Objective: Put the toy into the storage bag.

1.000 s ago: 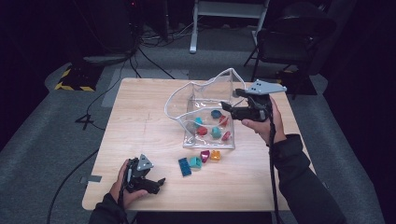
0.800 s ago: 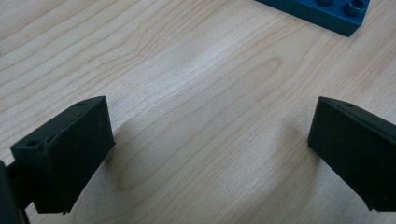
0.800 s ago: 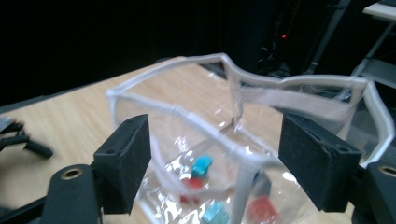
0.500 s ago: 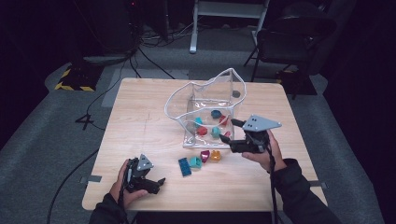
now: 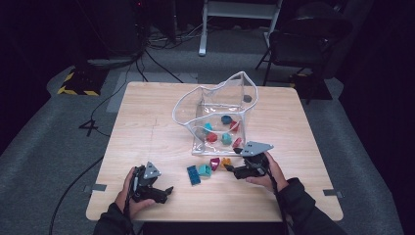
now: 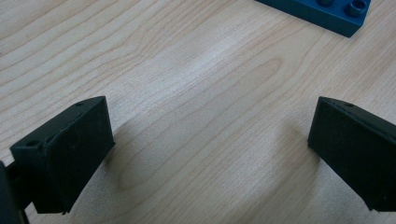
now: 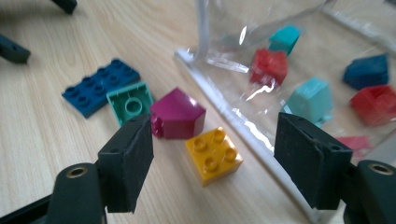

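Just beside bag's edge, tongs straddle yellow brick.

You are looking at bare desk lying open across the left half and along the near edge, so a gripper is passing freely there. The clear bag is standing mid-desk, blocking the way behind the loose bricks. The yellow brick is sitting just beside the bag's edge, the magenta brick touching it, leaving little room on that side
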The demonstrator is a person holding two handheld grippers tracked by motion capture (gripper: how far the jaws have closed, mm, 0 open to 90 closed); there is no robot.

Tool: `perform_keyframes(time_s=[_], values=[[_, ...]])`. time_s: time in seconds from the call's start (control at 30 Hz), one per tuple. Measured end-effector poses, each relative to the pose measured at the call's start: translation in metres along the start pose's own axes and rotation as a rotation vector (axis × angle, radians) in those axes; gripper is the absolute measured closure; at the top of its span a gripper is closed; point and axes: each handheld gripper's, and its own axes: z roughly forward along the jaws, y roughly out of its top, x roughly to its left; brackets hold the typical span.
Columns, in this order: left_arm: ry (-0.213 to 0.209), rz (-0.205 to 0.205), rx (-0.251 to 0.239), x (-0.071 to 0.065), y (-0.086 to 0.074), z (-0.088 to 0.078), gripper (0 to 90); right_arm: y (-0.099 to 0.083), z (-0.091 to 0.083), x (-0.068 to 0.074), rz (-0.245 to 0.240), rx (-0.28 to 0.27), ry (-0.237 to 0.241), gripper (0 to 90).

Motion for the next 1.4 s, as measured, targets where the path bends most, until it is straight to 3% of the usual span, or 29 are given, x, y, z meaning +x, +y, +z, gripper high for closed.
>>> perform_keyframes(time_s=[0.13,0.4,0.53,0.7,0.87,1.17,1.4], values=[[0.0,0.0,0.0,0.0,0.0,0.0,0.2,-0.008,0.016,0.004,-0.03,0.052,0.002,29.1],[0.0,0.0,0.0,0.0,0.0,0.0,0.2,-0.02,0.041,0.005,-0.034,0.108,0.018,28.1],[0.0,0.0,0.0,0.0,0.0,0.0,0.2,-0.021,0.044,0.003,-0.017,0.095,-0.003,27.6],[0.0,0.0,0.0,0.0,0.0,0.0,0.2,-0.024,0.047,-0.003,0.048,0.073,0.044,32.8],[0.001,-0.001,0.0,0.0,0.0,0.0,0.2,-0.026,0.044,0.0,0.036,0.044,0.045,58.9],[0.003,-0.006,-0.001,-0.001,0.0,0.0,0.4,-0.03,0.029,0.002,-0.002,0.044,0.055,59.1],[0.0,-0.002,-0.001,0.0,0.0,0.0,0.2,-0.026,0.0,0.0,0.0,-0.005,0.012,59.1]])
